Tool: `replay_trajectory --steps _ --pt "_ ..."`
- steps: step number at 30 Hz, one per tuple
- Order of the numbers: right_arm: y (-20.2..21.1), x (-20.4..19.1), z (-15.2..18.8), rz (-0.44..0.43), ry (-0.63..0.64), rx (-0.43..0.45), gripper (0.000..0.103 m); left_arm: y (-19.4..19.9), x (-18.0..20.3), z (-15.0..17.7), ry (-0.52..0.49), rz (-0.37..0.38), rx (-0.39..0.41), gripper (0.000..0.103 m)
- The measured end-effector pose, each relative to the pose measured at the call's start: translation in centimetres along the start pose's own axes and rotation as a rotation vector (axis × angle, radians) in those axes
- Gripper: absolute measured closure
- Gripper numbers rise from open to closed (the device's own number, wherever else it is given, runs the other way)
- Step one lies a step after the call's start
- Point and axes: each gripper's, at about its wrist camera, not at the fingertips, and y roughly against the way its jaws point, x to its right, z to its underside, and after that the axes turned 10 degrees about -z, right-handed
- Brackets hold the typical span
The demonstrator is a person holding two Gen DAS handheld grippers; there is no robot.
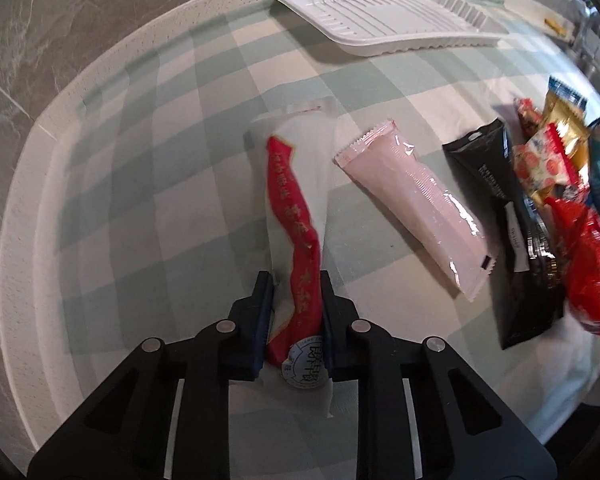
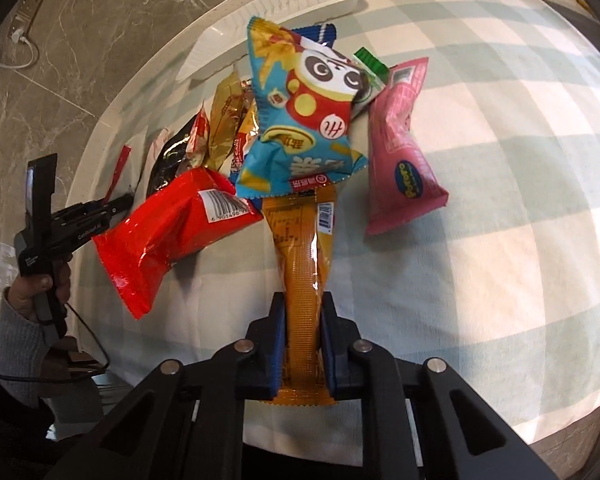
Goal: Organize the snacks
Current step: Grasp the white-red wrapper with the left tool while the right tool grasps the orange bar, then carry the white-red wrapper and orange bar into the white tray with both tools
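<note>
While both grips bite, left hand-held gripper [image 1: 294, 312] clamps the white-and-red packet [image 1: 296, 216], right hand-held gripper [image 2: 303, 336] the orange packet [image 2: 304, 256]; tray [image 1: 384, 12] empty, snack pile [image 2: 300, 120] unsorted on the counter [image 1: 140, 184].

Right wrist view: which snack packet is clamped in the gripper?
The long orange packet, pinched between the right gripper pads; the blue panda bag lies across its far end, unheld.

A white-and-red packet [image 1: 296, 216] and an orange packet [image 2: 305, 264] are each pinched at one end, while a pink packet [image 1: 416, 208], black pouch [image 1: 496, 216], red bag [image 2: 172, 232] and blue panda bag [image 2: 304, 120] are heaped near a white tray [image 1: 392, 16].
</note>
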Motion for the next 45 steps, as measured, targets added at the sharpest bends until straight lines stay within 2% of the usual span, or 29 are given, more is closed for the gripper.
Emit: replay_trajectory --steps 4,10,14,21,23,31,34,38,41,45 --pt "1.2 0.1 0.3 -0.053 0.008 -0.016 0.086 1.0 -1.0 0.7 0.041 0.059 -0.009 0.084" --pt "3.0 0.2 0.0 -0.15 -0.005 -0.022 0.086 3.1 -1.8 1.4 0.078 0.101 0.001 0.084" --pt "4.0 0.3 -0.9 -0.215 -0.023 -0.005 0.086 4.7 -2.1 0.3 0.105 0.14 0.027 0.084" --pt "5.9 0.2 -4.6 -0.327 -0.027 0.058 0.086 6.4 -1.8 -4.2 0.126 0.229 0.076 0.084" --pt "6.0 -0.4 -6.2 -0.336 -0.02 0.076 0.086 6.7 -1.6 -5.9 0.131 0.263 0.095 0.084" --pt "6.1 -1.5 -13.3 -0.336 -0.001 0.143 0.086 6.6 -0.4 -13.4 0.107 0.308 0.135 0.085" --pt "5.7 -1.6 -16.0 -0.322 0.005 0.151 0.086 5.9 -0.1 -15.3 0.082 0.295 0.121 0.085" --pt "5.3 -1.8 -19.1 -0.311 0.019 0.156 0.086 5.0 -1.1 -15.6 0.064 0.267 0.105 0.085" --pt "4.5 -1.8 -20.2 -0.316 0.022 0.146 0.086 4.2 -2.7 -14.6 0.08 0.244 0.085 0.084" --pt "2.8 -1.7 -20.9 -0.339 0.013 0.109 0.086 2.9 -4.6 -11.9 0.1 0.167 0.005 0.084"
